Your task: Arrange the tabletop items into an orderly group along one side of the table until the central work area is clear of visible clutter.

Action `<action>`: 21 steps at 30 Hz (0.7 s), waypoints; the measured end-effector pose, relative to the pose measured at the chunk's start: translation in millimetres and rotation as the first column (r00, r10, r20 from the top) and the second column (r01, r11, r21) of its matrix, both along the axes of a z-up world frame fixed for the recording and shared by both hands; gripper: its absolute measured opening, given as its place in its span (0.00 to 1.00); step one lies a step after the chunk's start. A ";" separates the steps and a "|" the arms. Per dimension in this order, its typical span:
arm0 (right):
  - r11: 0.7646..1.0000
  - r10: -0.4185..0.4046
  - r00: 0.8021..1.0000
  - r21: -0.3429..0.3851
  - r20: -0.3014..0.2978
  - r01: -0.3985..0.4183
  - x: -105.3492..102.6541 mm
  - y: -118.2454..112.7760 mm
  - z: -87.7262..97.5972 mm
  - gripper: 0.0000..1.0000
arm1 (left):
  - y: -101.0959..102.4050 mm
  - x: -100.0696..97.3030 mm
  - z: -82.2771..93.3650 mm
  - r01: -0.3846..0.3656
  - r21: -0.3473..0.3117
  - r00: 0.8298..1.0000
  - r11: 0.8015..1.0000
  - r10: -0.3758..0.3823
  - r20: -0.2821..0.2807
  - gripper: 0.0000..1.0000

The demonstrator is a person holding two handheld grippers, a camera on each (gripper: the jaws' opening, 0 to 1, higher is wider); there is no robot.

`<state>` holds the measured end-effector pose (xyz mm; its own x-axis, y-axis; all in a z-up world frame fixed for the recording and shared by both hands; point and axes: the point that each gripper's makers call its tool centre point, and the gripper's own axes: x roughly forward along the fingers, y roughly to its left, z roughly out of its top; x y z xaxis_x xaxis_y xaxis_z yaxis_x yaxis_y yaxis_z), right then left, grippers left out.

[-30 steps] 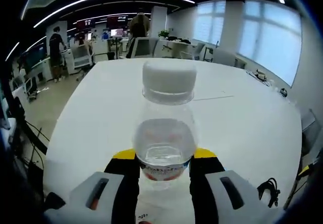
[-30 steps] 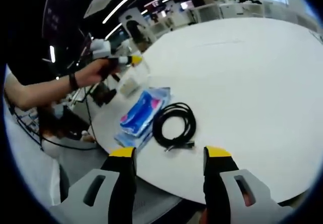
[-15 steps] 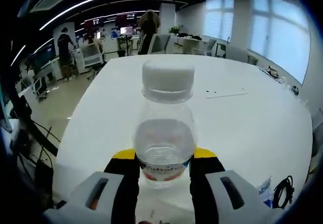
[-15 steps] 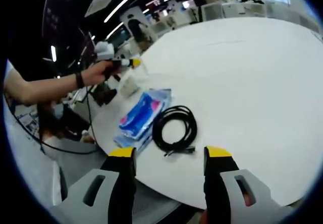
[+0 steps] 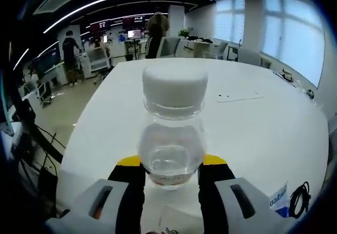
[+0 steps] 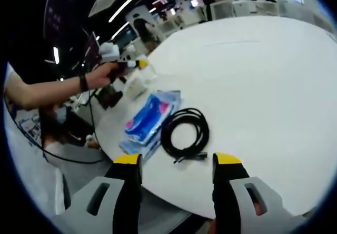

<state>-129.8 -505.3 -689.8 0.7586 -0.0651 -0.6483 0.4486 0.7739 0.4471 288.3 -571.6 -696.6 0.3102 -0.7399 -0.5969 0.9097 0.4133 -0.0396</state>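
Note:
A clear water bottle [image 5: 171, 144] with a white cap [image 5: 175, 89] sits between the yellow-tipped jaws of my left gripper [image 5: 171, 164], which is shut on it. The right gripper view has that same bottle [image 6: 138, 83] near the white table's left edge, held by the left gripper [image 6: 125, 64] in a person's hand. A blue and pink packet [image 6: 147, 119] lies beside it, and a coiled black cable [image 6: 185, 134] is just right of the packet. My right gripper [image 6: 177, 161] hangs open above the table's near edge, short of the cable, with nothing between its fingers.
The white table [image 6: 263, 76] stretches wide and bare beyond the cable. A paper sheet [image 5: 236, 96] lies far out on it. The packet's corner [image 5: 278, 199] and the cable [image 5: 299, 196] show at the lower right. Desks, chairs and people stand in the office behind.
The bottle has tipped in the left jaws: its cap looms closer and its red label has sunk behind them. The right gripper view has hardly shifted.

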 end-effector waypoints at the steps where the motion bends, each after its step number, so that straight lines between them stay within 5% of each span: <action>1: 1.000 0.001 1.000 -0.002 0.002 -0.001 0.8 -0.7 0.9 0.52 | 0.3 -0.1 0.0 -0.007 0.004 1.000 1.000 0.007 -0.006 0.38; 12: 1.000 0.002 1.000 -0.011 0.001 -0.002 -2.9 -1.2 3.8 0.52 | 1.8 -3.8 0.0 -0.028 0.006 0.999 1.000 0.028 -0.041 0.39; 21: 1.000 0.008 1.000 -0.011 0.011 -0.008 1.3 5.0 3.8 0.52 | 10.5 -6.8 9.0 -0.008 -0.026 0.997 1.000 0.006 -0.070 0.49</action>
